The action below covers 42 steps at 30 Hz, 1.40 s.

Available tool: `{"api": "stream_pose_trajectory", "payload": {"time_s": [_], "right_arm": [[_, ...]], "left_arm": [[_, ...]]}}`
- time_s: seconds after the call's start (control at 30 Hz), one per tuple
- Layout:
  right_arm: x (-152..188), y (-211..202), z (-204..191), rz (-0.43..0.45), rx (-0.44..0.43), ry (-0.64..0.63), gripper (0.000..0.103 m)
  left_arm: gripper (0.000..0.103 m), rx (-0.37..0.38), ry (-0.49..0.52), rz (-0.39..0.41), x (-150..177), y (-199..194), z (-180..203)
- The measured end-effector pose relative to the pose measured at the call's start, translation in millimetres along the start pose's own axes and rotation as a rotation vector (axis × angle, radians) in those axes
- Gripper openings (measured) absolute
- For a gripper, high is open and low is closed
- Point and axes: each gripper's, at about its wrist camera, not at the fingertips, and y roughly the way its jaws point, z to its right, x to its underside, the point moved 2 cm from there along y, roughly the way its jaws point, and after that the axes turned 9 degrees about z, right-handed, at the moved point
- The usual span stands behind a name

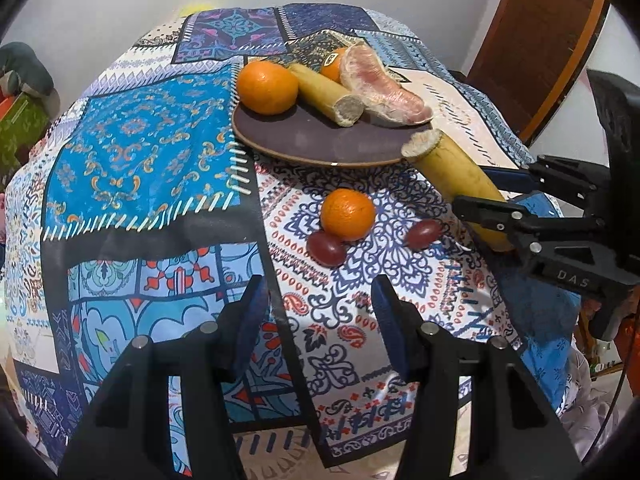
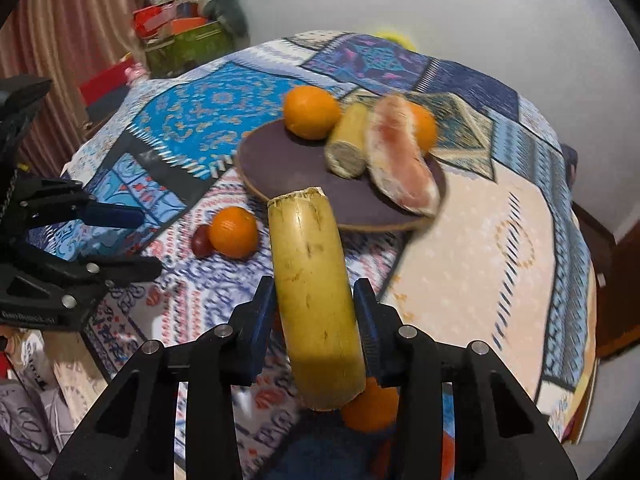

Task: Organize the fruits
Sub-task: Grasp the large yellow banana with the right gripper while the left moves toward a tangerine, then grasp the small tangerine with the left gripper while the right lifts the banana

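1. Right gripper (image 2: 314, 316) is pinched on a cut banana piece (image 2: 312, 300), one finger on each side of its lower half. The cut end points ahead at the plate (image 2: 280, 168), so this looks like a carry-to-plate step.
2. From the left wrist view the same banana piece (image 1: 456, 172) has its cut tip at or just over the near rim of the plate (image 1: 320, 140); can't tell if it touches.
3. Plate load sits along the back and right: orange (image 1: 267, 87), second banana piece (image 1: 328, 94), peeled pomelo segment (image 1: 380, 88), and a stickered orange (image 1: 334, 65) behind. The front of the plate is bare, likely the drop spot.
4. Left gripper (image 1: 320, 320) is spread wide with nothing between the fingers, low over the patterned tablecloth (image 1: 140, 152). It's aimed at the loose fruit: small orange (image 1: 348, 214) with a red grape (image 1: 326, 249) touching it, and a second grape (image 1: 424, 233) just beside.
5. Another orange (image 2: 370, 408) shows under the held banana, partly hidden.
6. Risk: the banana is gripped below its middle and could pivot on release.
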Motion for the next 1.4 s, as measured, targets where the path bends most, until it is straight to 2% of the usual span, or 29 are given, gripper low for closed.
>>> {"api": "stream_pose_trajectory", "payload": {"time_s": [0.17,0.57,0.97,1.13,1.2,1.4], "right_arm": [[0,-1,13,-0.017,-0.001,0.078,0.037],[-9,18,10,-0.030,-0.031,0.074,0.037],[-9,5,18,0.036,-0.048,0.107,0.036],[-12,-6,22,0.074,-0.035,0.108,0.035],[-13,-9,24,0.085,-0.034,0.115,0.035],[-15,-16,27,0.117,-0.034,0.145,0.035]], "left_arm": [[0.054,0.011,0.003,0.005,-5,4,6],[0.054,0.030,0.012,0.012,-22,24,12],[0.053,0.047,0.016,0.004,-36,52,19],[0.044,0.036,0.001,-0.005,-36,61,15],[0.038,0.025,-0.012,-0.018,-34,65,12],[0.037,0.012,-0.002,-0.003,-32,55,12]]}}
